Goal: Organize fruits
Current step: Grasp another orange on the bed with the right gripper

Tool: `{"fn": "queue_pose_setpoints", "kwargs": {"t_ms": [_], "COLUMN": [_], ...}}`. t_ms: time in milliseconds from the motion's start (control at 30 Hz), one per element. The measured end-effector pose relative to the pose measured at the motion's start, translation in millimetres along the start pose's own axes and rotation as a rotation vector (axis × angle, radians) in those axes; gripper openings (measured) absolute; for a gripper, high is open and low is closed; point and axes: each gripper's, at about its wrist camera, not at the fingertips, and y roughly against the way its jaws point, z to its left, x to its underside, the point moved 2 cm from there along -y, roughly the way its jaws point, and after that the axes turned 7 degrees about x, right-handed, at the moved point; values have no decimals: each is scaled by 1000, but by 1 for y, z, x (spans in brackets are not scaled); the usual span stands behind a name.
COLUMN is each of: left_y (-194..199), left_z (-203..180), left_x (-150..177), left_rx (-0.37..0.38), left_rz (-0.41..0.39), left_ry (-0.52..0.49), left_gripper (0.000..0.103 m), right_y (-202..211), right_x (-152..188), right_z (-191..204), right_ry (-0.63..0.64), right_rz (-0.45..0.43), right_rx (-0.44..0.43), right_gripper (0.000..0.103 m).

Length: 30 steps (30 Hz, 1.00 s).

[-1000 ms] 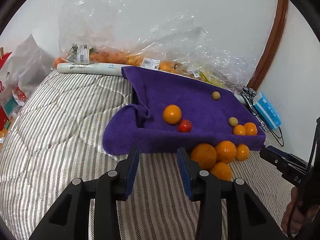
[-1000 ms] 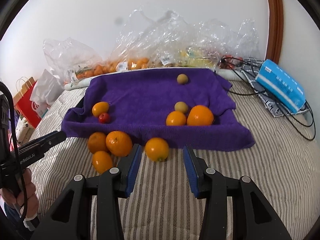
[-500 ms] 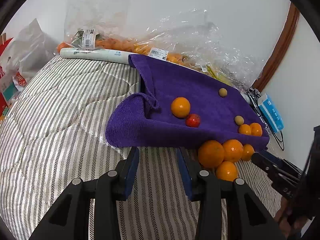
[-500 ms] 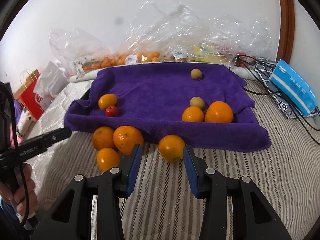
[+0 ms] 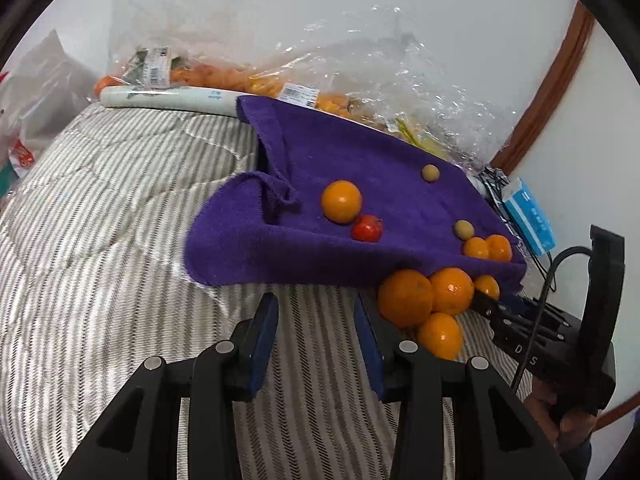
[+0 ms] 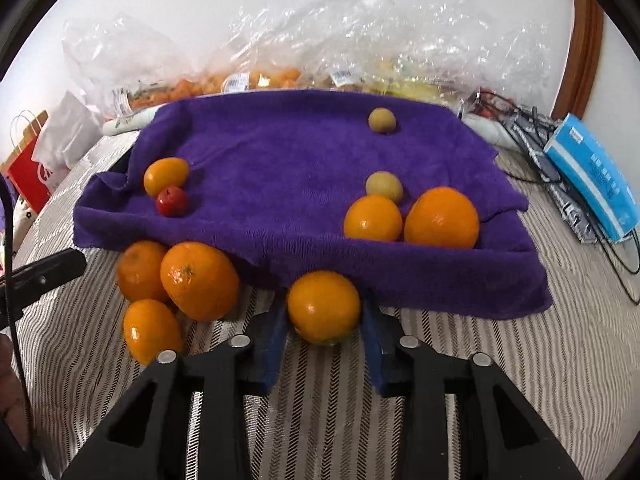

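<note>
Roughly halfway, I'd say: six fruits sit on the purple towel (image 6: 280, 168), four oranges lie on the striped bed (image 6: 500, 360) along its near edge. The right tongs (image 6: 324, 316) are closing around the lone orange (image 6: 323, 307); the left tongs (image 5: 316, 324) hover narrow and empty beside the cluster of three (image 5: 428, 300).

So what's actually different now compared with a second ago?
The right gripper has come forward and down to the lone orange on the striped bedding; that orange now sits between its fingers, which are closing on it. The left gripper barely shifted and holds nothing. The fruit on the purple towel and the three oranges beside it stayed put.
</note>
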Motion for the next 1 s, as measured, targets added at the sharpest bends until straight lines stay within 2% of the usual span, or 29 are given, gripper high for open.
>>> {"fn": "queue_pose_setpoints", "kwargs": {"t_ms": [300, 500, 633, 800, 1000], "left_y": [-4, -9, -11, -14, -28], "left_z": [-17, -29, -27, -27, -49], "left_x": [4, 7, 7, 5, 7], "left_rx": [71, 44, 40, 44, 37], "left_rz": [-2, 17, 32, 54, 92], "left_ry": [-65, -139, -133, -135, -206], "left_gripper": [37, 37, 37, 37, 37], "right_y": [13, 19, 22, 25, 26], "right_x": [-1, 0, -1, 0, 6], "right_z": [-23, -36, -45, -56, -73], "right_ry": [-25, -8, -16, 31, -10], "right_rz": [-45, -64, -68, -88, -81], "right_rx": [-14, -13, -15, 30, 19], "right_gripper": [34, 34, 34, 34, 34]}}
